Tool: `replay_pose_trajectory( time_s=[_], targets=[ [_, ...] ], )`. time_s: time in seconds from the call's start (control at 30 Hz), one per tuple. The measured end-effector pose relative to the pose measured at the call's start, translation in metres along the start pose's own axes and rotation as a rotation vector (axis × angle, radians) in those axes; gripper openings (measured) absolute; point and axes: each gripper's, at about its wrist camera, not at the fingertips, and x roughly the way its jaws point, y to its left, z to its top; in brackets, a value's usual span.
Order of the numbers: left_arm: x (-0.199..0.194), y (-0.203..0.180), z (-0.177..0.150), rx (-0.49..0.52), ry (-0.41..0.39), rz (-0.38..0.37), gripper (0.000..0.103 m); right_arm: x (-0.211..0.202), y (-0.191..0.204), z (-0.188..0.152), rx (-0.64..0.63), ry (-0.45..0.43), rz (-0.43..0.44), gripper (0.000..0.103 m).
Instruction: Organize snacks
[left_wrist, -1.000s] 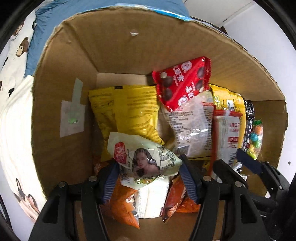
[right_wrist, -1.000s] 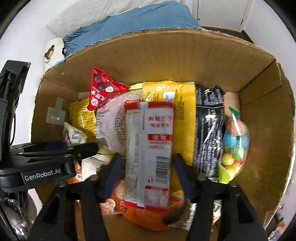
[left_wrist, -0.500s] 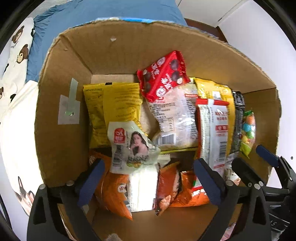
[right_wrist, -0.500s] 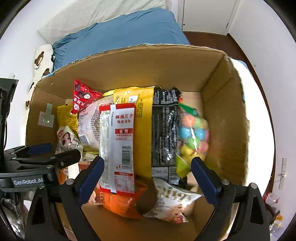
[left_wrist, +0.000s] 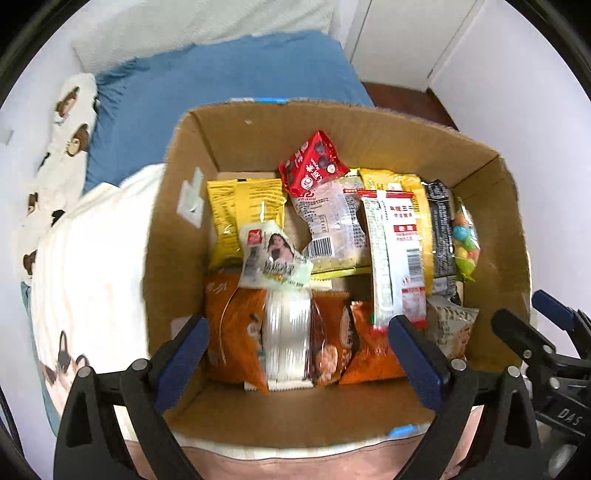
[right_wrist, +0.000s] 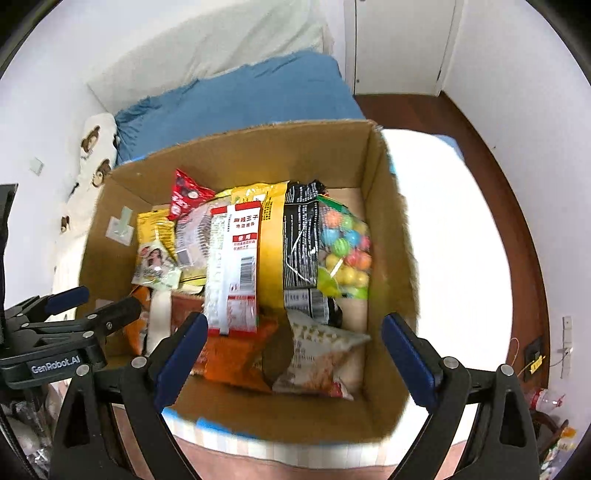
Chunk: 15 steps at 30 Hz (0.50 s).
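1. Snacks are already inside the cardboard box (left_wrist: 177, 236), which stands on the bed (left_wrist: 92, 258); you see none of them outside the box in either view.
2. Your left gripper (left_wrist: 299, 358) hangs above the near edge of the box with its jaws wide, and nothing is between them.
3. Your right gripper (right_wrist: 295, 354) is in the same condition: jaws wide and empty, above the near right part of the box.
4. In the back row, the yellow packet (left_wrist: 243, 214), the red packet (left_wrist: 314, 162), the clear bag with a barcode (left_wrist: 332, 229), the long white-and-red packet (left_wrist: 391, 251), the black packet (right_wrist: 301, 240) and the bag of coloured candy balls (right_wrist: 343, 251) lean against each other.
5. In the front row, the orange packets (left_wrist: 232, 332) and a white packet (left_wrist: 288, 339) stand side by side; a beige packet (right_wrist: 317, 358) lies in the near right corner.
6. A small white pouch with a portrait (left_wrist: 269, 258) lies loose on top, between both rows.
7. In my judgement the task is almost finished. What may be left is only to straighten the tilted red packet and the loose pouch.
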Motion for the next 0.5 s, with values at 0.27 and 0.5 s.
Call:
replay_pose_trajectory(
  time_s=[0.27, 0.5],
  targets=[
    [-0.070, -0.015, -0.040, -0.012, -0.182, 0.013, 0.099, -0.072, 0.001, -0.052, -0.038, -0.129, 0.013, 0.097],
    [-0.118, -0.025, -0.094, -0.003, -0.293, 0.007, 0.099, -0.136, 0.004, -0.101, -0.060, -0.232, 0.029, 0.097]
  ],
)
